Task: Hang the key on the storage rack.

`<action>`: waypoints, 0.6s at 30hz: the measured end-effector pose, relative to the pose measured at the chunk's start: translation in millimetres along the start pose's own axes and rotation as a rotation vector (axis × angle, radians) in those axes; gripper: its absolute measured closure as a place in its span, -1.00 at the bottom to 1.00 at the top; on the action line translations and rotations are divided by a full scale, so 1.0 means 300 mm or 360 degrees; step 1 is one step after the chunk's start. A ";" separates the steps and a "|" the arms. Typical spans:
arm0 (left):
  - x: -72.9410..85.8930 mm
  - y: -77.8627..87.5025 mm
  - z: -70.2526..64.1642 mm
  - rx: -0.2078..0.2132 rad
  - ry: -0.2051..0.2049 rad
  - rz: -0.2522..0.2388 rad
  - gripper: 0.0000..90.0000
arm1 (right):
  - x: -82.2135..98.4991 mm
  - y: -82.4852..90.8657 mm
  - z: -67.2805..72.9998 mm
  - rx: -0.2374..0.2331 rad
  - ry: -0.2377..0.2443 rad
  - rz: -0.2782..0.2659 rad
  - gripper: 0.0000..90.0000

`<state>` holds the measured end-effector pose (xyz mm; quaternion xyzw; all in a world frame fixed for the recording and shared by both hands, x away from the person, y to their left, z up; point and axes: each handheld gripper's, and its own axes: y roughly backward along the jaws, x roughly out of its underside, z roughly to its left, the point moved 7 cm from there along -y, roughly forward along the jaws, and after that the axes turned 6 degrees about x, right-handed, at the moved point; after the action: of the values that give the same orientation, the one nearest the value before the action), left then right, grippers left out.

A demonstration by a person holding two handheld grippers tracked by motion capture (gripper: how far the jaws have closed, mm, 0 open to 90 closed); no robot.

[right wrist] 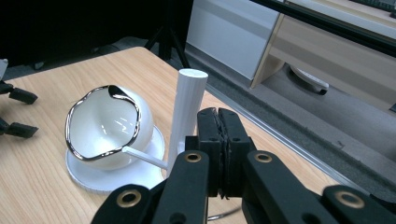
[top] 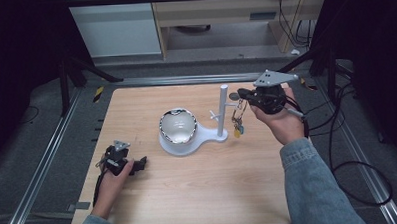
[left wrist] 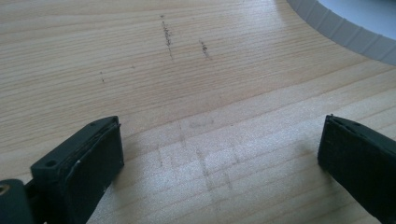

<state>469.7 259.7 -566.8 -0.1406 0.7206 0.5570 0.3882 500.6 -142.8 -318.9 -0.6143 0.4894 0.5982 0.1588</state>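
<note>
Keys (top: 237, 124) hang in a bunch from an arm of the white stand (top: 223, 111), just right of its post. The right gripper (top: 244, 95) is raised beside that arm, jaws pressed together; whether they pinch the key ring I cannot tell. A white bowl (top: 177, 125) with a silver rim sits on the stand's round base. The left gripper (top: 141, 164) rests low on the wooden table (top: 199, 187), jaws wide apart, holding nothing.

White stand (top: 223, 111), keys (top: 237, 124) hanging, glossy bowl (top: 177, 125) on base.
</note>
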 end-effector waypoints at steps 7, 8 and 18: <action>0.000 0.000 0.000 0.0000 0.0000 0.0000 -1.00 | -0.006 0.000 -0.002 -0.0022 -0.0041 -0.0021 0.99; 0.000 0.000 0.000 0.0000 0.0001 0.0000 -1.00 | -0.008 0.000 0.002 -0.0026 -0.0036 -0.0022 0.99; 0.000 0.000 0.000 0.0000 0.0000 0.0000 -1.00 | -0.022 -0.020 0.010 -0.0030 -0.0030 -0.0016 0.99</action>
<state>469.7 259.7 -566.8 -0.1405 0.7206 0.5570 0.3882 504.8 -134.9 -315.9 -0.6127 0.4790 0.6078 0.1606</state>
